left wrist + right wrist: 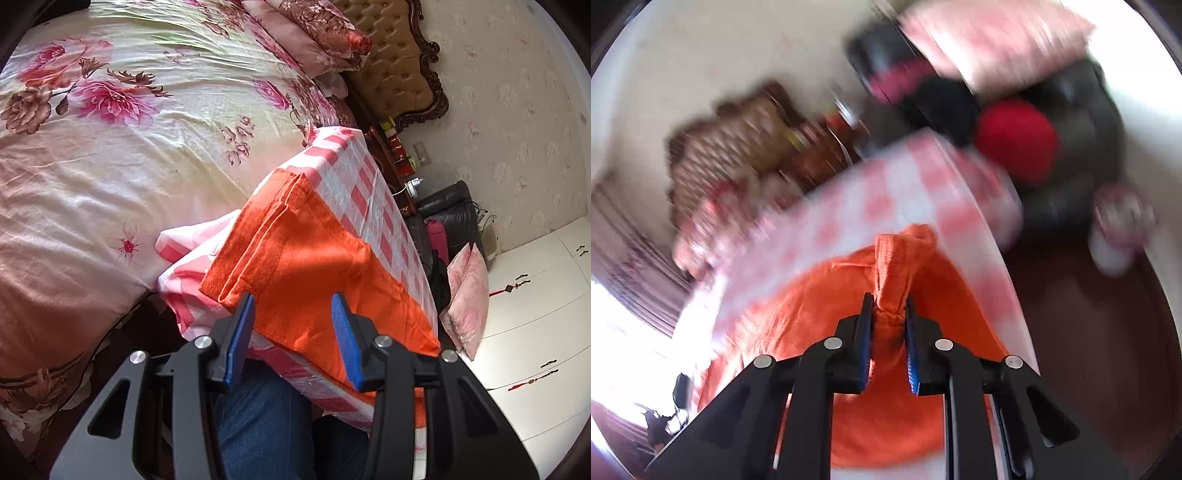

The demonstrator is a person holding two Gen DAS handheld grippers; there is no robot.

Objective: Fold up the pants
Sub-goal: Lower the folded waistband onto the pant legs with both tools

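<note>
Orange pants [314, 266] lying partly folded on the checked counter [354, 173]. Right gripper [889, 314] clamped on a bunched fold, left gripper [293, 317] spread wide, empty. Carry across smoothly, align edges.

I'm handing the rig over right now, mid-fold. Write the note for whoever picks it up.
Right gripper: shut on a bunched fold of the orange pants; that view is motion-blurred.
Left gripper: open, empty, at the pants' near edge.
Pants lie on the pink checked cloth over the table, beside the bed.
Done: at least one fold, layers stacked at the left edge.
Left: probably carry the gripped end over, release, smooth.
</note>
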